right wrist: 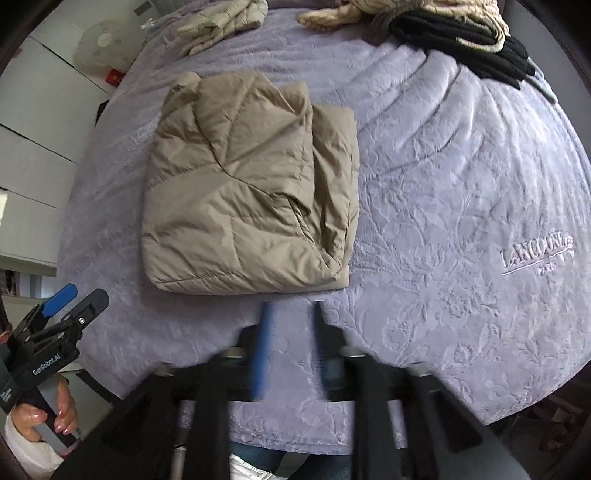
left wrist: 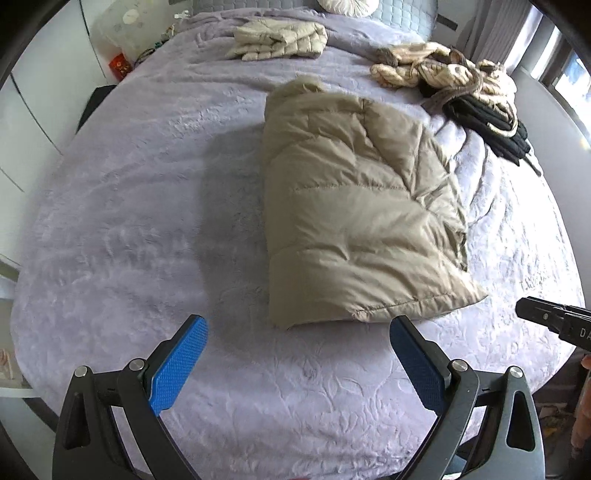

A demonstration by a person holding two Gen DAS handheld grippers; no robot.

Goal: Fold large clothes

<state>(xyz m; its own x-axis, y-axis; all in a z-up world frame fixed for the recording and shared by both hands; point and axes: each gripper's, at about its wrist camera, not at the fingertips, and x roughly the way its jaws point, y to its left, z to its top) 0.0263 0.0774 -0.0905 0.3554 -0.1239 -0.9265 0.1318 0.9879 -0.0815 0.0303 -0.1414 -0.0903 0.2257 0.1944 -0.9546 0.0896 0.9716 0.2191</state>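
Both tools empty above the bed (left wrist: pixel 110 206): left tool (left wrist: pixel 298 363) spread wide, right tool (right wrist: pixel 290 354) blurred, a narrow gap between its fingers. Folded tan puffer jacket (left wrist: pixel 354 218) lies flat mid-bed, just beyond both.

Two wrist-mounted fisheye cameras look steeply down over a bed's near edge. The left view sits left of the folded tan jacket (left wrist: pixel 354 206), the right view more squarely before it. Both share the lavender bedspread (left wrist: pixel 147 206), the jacket and the clothes piled (right wrist: pixel 454 26) beyond.
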